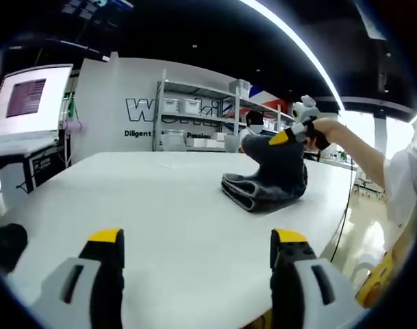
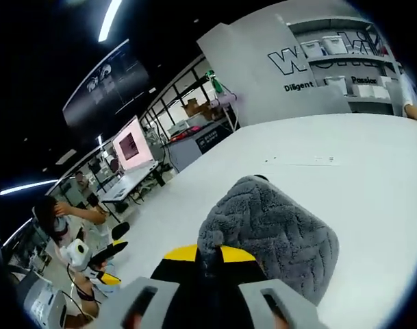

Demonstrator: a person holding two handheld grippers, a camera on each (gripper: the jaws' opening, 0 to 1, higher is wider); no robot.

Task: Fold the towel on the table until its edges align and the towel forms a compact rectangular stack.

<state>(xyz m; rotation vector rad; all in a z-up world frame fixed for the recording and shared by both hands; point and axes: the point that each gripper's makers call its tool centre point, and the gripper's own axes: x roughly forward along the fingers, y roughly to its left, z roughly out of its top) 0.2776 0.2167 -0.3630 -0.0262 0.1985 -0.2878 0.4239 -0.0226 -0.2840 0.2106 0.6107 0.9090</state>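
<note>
Towel (image 1: pixel 266 179): grey, plush, with a chevron weave; it is seen lying well across the white table (image 1: pixel 146 199), partly folded, 1 edge lifted

Right gripper (image 2: pixel 207 259): jaws are closed on the raised towel fold, pinched at its edge

Left gripper (image 1: pixel 198 241): jaws are spread apart, nothing is held; it is kept low over bare table, well apart from the towel

Handling: judged soft, limp and light; sagging is expected, so corners or hems are best pinched
</note>
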